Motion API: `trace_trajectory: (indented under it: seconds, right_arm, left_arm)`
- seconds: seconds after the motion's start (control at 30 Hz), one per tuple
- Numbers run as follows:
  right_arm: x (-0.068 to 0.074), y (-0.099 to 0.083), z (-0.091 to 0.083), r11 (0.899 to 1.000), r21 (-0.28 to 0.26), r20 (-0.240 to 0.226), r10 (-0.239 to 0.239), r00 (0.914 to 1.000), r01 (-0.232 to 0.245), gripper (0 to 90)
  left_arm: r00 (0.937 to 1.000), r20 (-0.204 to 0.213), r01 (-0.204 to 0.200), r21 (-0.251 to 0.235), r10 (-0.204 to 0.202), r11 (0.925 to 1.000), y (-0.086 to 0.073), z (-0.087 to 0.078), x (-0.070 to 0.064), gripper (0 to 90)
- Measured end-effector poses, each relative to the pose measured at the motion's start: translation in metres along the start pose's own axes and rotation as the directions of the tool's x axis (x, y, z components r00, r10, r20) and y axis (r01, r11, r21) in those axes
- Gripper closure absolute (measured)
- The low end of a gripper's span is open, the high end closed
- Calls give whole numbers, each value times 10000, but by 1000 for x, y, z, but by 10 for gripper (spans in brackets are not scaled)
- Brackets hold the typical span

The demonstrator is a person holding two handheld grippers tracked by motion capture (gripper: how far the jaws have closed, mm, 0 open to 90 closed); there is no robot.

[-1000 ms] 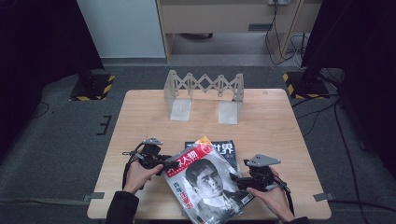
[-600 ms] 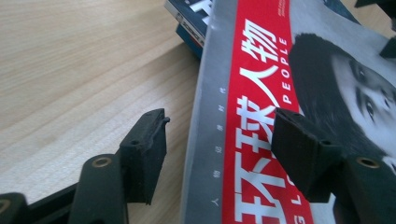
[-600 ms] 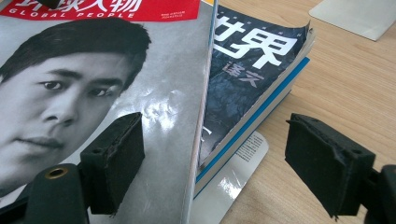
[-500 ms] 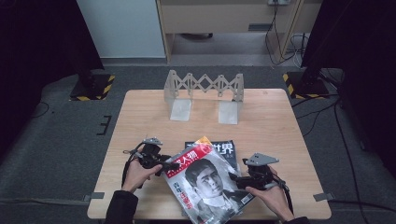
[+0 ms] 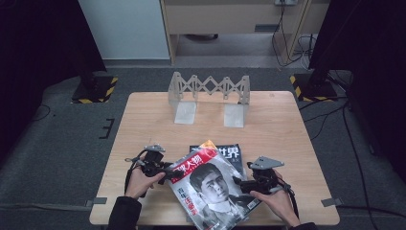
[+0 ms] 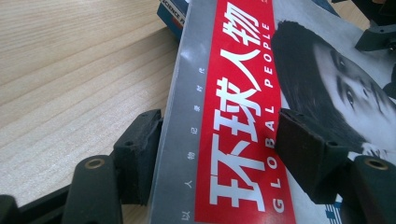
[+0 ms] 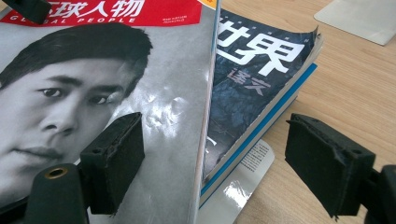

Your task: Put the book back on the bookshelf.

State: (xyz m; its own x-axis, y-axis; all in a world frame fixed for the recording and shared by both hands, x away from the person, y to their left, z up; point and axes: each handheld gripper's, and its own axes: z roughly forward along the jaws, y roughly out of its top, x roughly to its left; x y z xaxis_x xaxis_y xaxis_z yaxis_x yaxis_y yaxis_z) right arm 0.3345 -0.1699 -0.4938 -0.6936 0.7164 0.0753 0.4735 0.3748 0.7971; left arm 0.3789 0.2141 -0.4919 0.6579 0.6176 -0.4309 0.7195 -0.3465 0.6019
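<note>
A magazine (image 5: 210, 189) with a red title band and a portrait cover lies skewed and tilted on a small stack near the table's front edge. My left gripper (image 5: 168, 173) is at its left side. In the left gripper view this magazine (image 6: 233, 93) runs between the wide-apart jaws of my left gripper (image 6: 224, 149), one jaw at the grey spine edge and the other over the cover. My right gripper (image 5: 239, 183) is at the magazine's right side. In the right gripper view my right gripper (image 7: 215, 154) stands open across the raised edge of the magazine (image 7: 116, 70).
Under the top magazine lie a dark magazine (image 7: 252, 70) with white characters and a blue-edged book (image 6: 170, 16). A grey folding metal rack (image 5: 210, 91) stands at the back of the wooden table (image 5: 153, 124). One of its foot plates (image 7: 364, 18) shows in the right gripper view.
</note>
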Motion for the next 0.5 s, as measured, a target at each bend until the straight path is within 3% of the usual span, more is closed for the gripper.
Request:
trace_trajectory:
  seconds: [0.2, 0.5]
  right_arm:
    - [0, 0, 0, 10000, -13, 15, -34, 10000, 34, 201]
    - [4, 1, 2, 9998, -97, 45, -143, 9999, 143, 203]
  left_arm:
    - [9995, -302, 9, 136, -5, 9999, -1, -10, -10, 394]
    - [9996, 5, 299, -195, -298, 9994, -5, -22, -18, 438]
